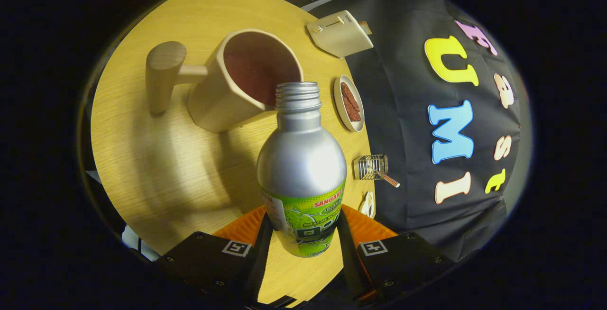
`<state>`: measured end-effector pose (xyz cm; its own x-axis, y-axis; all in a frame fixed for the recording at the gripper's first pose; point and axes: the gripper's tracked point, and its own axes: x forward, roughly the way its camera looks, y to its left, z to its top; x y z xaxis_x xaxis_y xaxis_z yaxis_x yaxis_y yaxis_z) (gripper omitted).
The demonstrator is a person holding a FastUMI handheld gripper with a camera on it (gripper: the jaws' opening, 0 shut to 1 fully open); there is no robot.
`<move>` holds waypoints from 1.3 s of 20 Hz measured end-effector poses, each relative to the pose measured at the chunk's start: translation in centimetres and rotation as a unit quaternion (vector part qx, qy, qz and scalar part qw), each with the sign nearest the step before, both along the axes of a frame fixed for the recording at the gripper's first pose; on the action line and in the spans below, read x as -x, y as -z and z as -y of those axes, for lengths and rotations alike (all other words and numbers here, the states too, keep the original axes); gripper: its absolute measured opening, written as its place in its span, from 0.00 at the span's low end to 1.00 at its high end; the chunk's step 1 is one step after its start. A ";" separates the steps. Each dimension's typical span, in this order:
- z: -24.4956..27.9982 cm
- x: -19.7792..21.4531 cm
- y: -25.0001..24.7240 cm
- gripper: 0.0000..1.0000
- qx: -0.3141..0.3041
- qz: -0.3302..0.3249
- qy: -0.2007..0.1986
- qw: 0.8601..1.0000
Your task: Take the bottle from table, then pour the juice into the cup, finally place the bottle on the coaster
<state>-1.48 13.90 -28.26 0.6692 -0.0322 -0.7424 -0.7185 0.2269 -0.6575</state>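
A silver bottle [301, 168] with a green label is held between my fingers, and my gripper [303, 234] is shut on its lower body. The cap is off and the threaded neck points toward the cup. The view is rolled sideways, so the bottle is tilted over the table. Its mouth sits just over the rim of a beige faceted cup [239, 87] with a dark reddish inside and a thick wooden handle [163, 75]. No stream of juice can be made out. A small round coaster [367, 204] lies on the table beside my right finger, partly hidden.
The round wooden table [156, 168] carries a beige toaster [339, 32] beyond the cup, a small white dish [349, 103] with dark brown pieces, and a ribbed glass [371, 167] with a striped straw. The booth's black cloth wall stands behind these.
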 end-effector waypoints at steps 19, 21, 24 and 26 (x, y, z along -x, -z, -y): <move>0.9 -1.4 -1.8 0.68 0.103 -0.010 -0.031 0.994; 0.9 -1.6 -1.8 0.69 0.108 -0.011 -0.036 0.993; 0.7 -1.6 -2.0 0.68 0.119 -0.013 -0.045 0.992; 0.7 -1.8 -2.1 0.69 0.127 -0.013 -0.053 0.990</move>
<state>0.28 13.19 -26.12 0.6590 -0.1504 -0.7370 -0.7474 -0.0205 -0.6641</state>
